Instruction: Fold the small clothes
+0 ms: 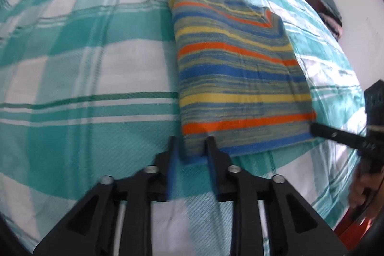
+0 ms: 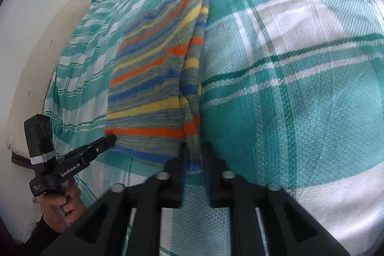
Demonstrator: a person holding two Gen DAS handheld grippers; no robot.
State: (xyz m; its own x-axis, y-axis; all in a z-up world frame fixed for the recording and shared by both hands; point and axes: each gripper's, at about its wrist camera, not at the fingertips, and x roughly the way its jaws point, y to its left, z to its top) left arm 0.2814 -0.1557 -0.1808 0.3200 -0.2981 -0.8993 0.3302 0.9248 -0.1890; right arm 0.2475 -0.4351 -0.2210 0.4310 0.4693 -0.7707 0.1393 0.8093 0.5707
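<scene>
A folded knit garment with blue, yellow and orange stripes lies flat on the teal-and-white checked bedsheet. My left gripper is shut on its near left corner, and the thick fold fills the gap between the fingers. In the right wrist view the same garment runs away from me, with a narrow striped edge hanging down at its right side. My right gripper is shut on that edge at the near right corner. Each gripper also shows in the other's view, at the garment's opposite near corner.
The sheet covers the bed all round the garment. A white wall runs along the bed's left side. A person's hand holds the left tool. A dark shelf with piled clothes stands beyond the bed at the right.
</scene>
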